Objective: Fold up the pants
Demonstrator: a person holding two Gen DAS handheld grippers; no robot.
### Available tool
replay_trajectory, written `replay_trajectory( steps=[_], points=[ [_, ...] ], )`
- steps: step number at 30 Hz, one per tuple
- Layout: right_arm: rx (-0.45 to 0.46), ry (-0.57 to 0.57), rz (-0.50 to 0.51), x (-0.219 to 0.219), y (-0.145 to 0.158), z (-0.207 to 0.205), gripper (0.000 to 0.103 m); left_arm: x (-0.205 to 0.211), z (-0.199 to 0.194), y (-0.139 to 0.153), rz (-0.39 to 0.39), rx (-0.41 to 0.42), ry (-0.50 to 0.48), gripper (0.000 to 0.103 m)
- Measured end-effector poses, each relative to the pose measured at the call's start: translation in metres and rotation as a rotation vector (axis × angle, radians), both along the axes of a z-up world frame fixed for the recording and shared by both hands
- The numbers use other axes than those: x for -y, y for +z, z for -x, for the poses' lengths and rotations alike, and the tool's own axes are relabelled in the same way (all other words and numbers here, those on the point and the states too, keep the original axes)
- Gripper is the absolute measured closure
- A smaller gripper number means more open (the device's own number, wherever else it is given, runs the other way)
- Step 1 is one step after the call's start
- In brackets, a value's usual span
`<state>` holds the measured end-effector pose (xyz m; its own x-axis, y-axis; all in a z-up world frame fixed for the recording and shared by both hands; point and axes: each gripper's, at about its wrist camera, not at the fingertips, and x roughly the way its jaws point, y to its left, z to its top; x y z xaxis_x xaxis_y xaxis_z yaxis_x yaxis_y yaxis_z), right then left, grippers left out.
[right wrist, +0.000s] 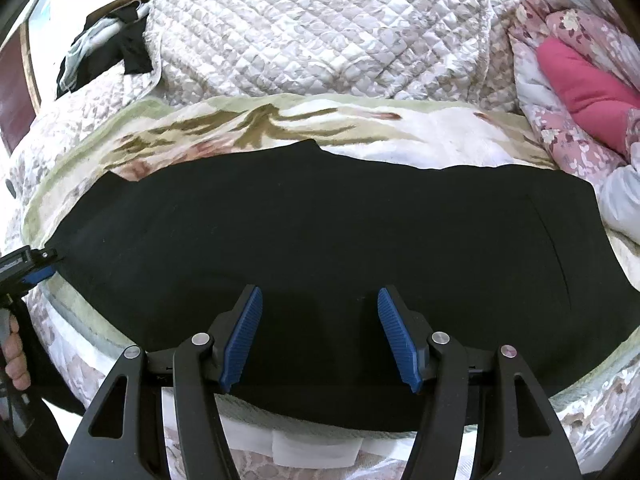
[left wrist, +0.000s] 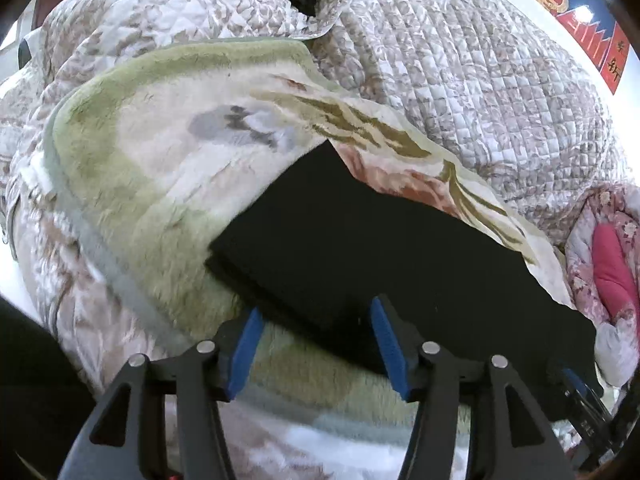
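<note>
Black pants (right wrist: 320,232) lie spread flat and wide across a fleece blanket (right wrist: 248,120) with green borders and a flower print. My right gripper (right wrist: 320,320) hovers over their near edge, open, its blue pads apart and nothing pinched. In the left wrist view the pants (left wrist: 360,240) end in a folded corner. My left gripper (left wrist: 318,322) stands open at that corner, the cloth edge lying between the pads without being pressed. The left gripper (right wrist: 38,268) also shows at the pants' left end, held by a hand (right wrist: 16,354). The right gripper (left wrist: 576,384) peeks in at the lower right.
A quilted bedspread (right wrist: 320,28) covers the bed behind the blanket. A floral duvet with a pink cushion (right wrist: 588,88) is bunched at the right. Dark clothes (right wrist: 104,56) lie at the back left. A red and blue poster (left wrist: 568,4) hangs on the wall.
</note>
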<state>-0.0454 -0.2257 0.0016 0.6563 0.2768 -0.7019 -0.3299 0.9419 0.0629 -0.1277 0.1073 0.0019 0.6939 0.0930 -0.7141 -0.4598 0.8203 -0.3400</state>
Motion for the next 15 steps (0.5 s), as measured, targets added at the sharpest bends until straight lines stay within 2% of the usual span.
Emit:
replay_trajectory(
  steps=[5,6,8,9,11,15],
  points=[
    [0.000,0.011,-0.006,-0.001,0.001,0.000,0.042,-0.005,-0.017,0.000,-0.023,0.000,0.025,0.047],
    [0.001,0.011,-0.007,-0.001,0.002,0.000,0.042,-0.004,-0.020,0.001,-0.033,-0.006,0.028,0.051],
    [0.005,0.007,-0.013,0.001,0.003,0.001,0.042,-0.004,-0.026,0.001,-0.048,-0.024,0.026,0.083],
    [0.006,0.005,-0.015,0.001,0.003,0.001,0.042,-0.005,-0.028,0.000,-0.035,-0.031,0.022,0.089],
    [0.007,-0.002,-0.021,0.004,0.004,0.001,0.042,-0.007,-0.031,0.002,-0.020,-0.039,0.013,0.095],
    [0.006,-0.013,-0.033,0.007,0.006,0.000,0.042,0.003,-0.036,0.023,-0.048,0.002,-0.048,0.096]
  ],
)
